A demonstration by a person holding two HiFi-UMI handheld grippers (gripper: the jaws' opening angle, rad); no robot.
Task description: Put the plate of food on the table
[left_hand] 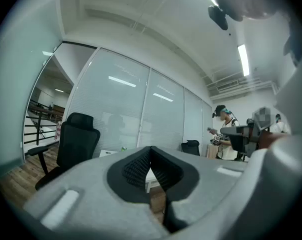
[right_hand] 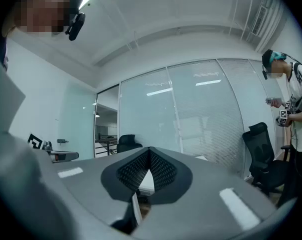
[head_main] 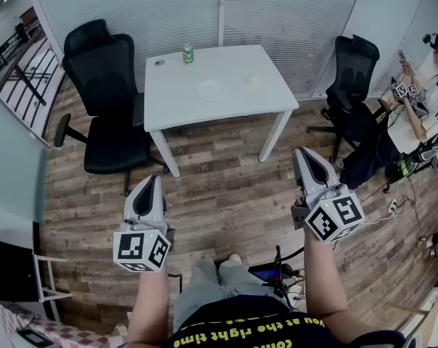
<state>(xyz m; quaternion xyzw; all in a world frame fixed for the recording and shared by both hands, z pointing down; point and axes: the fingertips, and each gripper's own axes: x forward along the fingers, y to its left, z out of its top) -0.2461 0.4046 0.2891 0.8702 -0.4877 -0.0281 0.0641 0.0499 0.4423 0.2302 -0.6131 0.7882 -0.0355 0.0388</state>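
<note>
Currently my left gripper [head_main: 154,182] and right gripper [head_main: 303,154] have jaws together, empty. The plate [head_main: 210,89] lies on the white table [head_main: 172,104] ahead, well apart. I judge it stiff, light and breakable: pinch its rim.

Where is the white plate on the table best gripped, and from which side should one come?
Probably the near rim of the white plate, coming in low from the table's edge nearest the person. It lies flat and shallow, so only the thin rim offers a hold. The green can stands behind it and a pale object to its right; the near side is free.
</note>
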